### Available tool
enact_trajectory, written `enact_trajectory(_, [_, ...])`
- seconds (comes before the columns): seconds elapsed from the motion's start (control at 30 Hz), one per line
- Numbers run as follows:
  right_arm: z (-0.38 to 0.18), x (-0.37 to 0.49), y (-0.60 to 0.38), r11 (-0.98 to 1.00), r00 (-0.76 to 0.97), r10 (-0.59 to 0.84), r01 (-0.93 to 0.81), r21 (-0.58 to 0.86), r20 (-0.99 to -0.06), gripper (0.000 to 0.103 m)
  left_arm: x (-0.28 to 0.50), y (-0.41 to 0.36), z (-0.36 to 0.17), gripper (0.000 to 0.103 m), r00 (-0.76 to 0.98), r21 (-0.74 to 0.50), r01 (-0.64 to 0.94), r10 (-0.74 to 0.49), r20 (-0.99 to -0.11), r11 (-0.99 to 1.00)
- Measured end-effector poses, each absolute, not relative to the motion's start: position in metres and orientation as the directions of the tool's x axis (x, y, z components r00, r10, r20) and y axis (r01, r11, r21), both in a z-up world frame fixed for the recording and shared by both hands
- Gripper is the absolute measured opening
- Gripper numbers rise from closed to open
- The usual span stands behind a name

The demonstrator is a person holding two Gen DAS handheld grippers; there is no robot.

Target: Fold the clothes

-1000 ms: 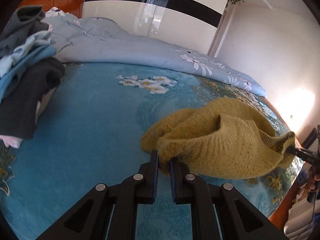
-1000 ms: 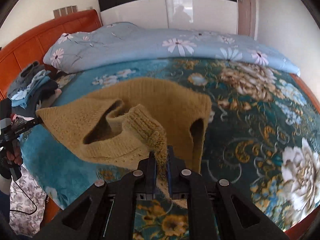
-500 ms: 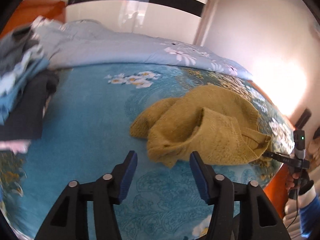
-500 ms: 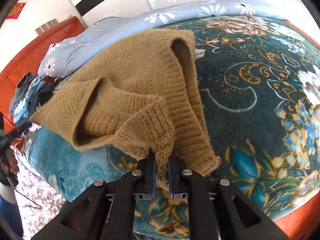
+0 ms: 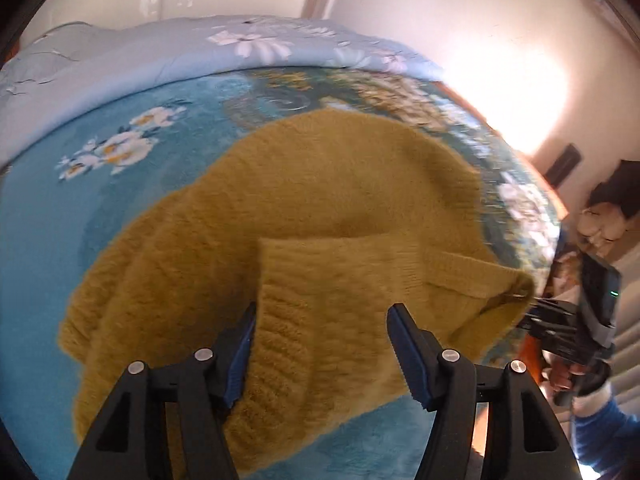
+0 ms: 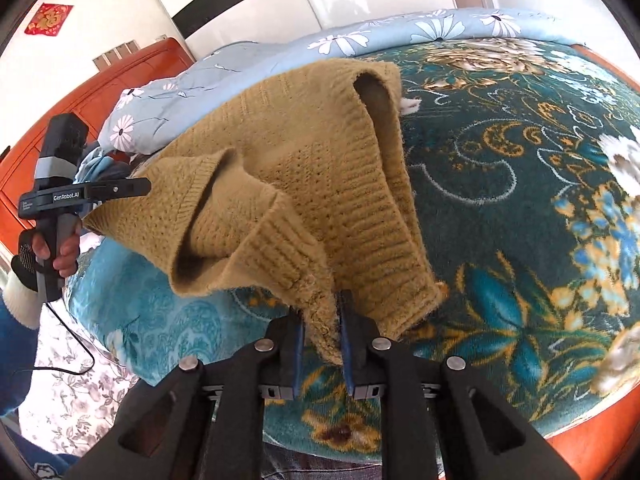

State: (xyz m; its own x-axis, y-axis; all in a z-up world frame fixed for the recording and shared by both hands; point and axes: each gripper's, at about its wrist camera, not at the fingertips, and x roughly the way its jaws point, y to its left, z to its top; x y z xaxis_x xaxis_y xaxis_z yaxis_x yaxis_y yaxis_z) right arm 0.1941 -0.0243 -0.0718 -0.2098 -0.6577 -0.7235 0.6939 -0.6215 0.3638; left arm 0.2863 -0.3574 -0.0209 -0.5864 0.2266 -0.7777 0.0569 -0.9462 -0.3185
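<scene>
A mustard knit sweater point(image 5: 320, 200) lies bunched on the blue floral bed blanket point(image 5: 80, 220). My left gripper point(image 5: 322, 312) hovers over its near folded edge with the jaws opening wide; the knit shows between the fingers but the pads do not press it. From the right wrist view the sweater point(image 6: 304, 140) drapes toward me. A ribbed corner hangs between the jaws of my right gripper point(image 6: 322, 300), which are opening, with the pads eased off the fabric. The left gripper point(image 6: 144, 186) shows there at the sweater's far left corner.
A pale blue flowered quilt point(image 6: 360, 36) is heaped along the far side of the bed, below an orange wooden headboard point(image 6: 100, 76). The blanket's near edge point(image 6: 180, 360) drops to a grey floral floor point(image 6: 72, 380). A person's hand point(image 6: 60, 248) grips the left handle.
The left gripper let go of the sweater edge, opened wide and swung right over the sweater. The right gripper sank toward the bed, and its jaws have started parting around the ribbed corner.
</scene>
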Motion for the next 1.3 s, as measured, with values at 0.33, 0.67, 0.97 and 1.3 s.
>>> enact_trajectory(0.33, [-0.081,0.19,-0.022,-0.609,-0.199,-0.686,0.683,0.403,-0.7,0.017,0.309,-0.334,-0.014,0.067,-0.571,-0.232,-0.007,0.194,-0.797,-0.973])
enact_trajectory(0.67, [-0.08,0.192,-0.023,-0.613,-0.199,-0.678,0.684,0.395,-0.708,0.017,0.261,-0.366,0.001,0.067,-0.55,-0.2,-0.067,0.204,-0.81,-0.977])
enact_trajectory(0.97, [-0.08,0.191,-0.024,-0.613,-0.182,-0.671,0.682,0.399,-0.719,0.017,0.195,-0.353,-0.04,0.067,-0.208,-0.266,-0.287,0.331,-0.92,-0.92])
enact_trajectory(1.3, [-0.08,0.184,-0.025,-0.608,-0.159,-0.672,0.675,0.418,-0.723,0.017,0.175,-0.365,-0.059,0.069,-0.03,-0.404,-0.293,0.431,-0.902,-0.866])
